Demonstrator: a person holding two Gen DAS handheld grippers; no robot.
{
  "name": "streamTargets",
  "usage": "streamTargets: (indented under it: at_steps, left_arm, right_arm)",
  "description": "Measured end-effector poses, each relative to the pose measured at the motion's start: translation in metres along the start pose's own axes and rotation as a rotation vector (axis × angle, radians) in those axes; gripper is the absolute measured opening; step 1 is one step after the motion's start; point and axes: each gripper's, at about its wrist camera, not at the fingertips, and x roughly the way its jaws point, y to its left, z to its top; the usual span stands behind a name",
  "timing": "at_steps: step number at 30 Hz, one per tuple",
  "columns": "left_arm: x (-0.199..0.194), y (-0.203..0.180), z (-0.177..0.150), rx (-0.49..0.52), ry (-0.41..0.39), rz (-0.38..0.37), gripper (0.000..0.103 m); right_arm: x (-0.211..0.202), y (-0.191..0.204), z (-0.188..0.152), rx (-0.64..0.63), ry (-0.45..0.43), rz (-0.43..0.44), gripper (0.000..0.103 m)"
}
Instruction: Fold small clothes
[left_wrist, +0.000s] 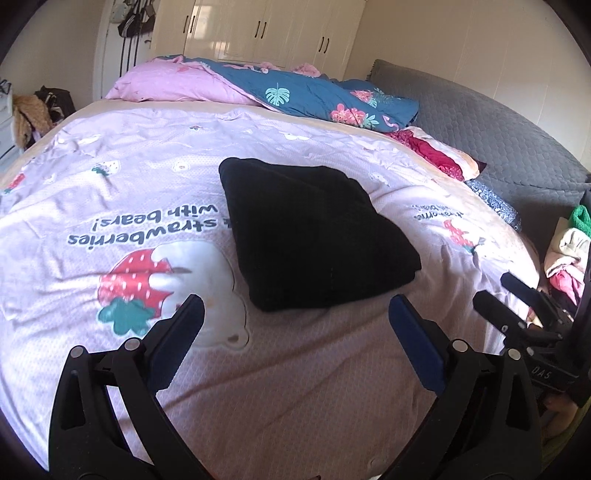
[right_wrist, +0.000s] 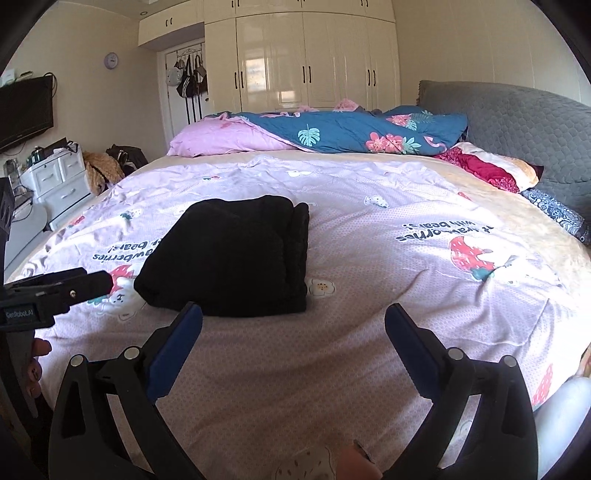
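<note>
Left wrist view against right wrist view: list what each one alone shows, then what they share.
Left only: a clothes pile at the bed's right edge. Right only: a TV, a wall clock and white drawers. Both: the folded black garment on the pink bedspread, the blue quilt, the wardrobe, and open, empty tongs.

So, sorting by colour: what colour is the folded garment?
Black, plain; the folded garment shows best in the left wrist view.

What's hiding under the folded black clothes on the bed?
The folded black fuzzy garment lies on the pale pink strawberry-and-bear bedspread. It covers part of the printed writing and part of a white bear. Anything else beneath it can't be seen.
</note>
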Motion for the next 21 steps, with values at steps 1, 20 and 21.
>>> streamTargets:
  at_steps: [1, 20, 21]
  left_arm:
    - [-0.002, 0.001, -0.004, 0.004, -0.002, 0.008, 0.094]
    - [-0.007, 0.016, -0.021, -0.031, 0.005, 0.073, 0.094]
    - [-0.007, 0.016, -0.021, -0.031, 0.004, 0.075, 0.094]
  right_arm:
    - [-0.002, 0.001, -0.002, -0.005, -0.003, -0.002, 0.099]
    - [0.009, 0.017, -0.022, -0.024, 0.068, -0.027, 0.099]
    - [0.009, 0.016, -0.023, -0.025, 0.069, -0.029, 0.099]
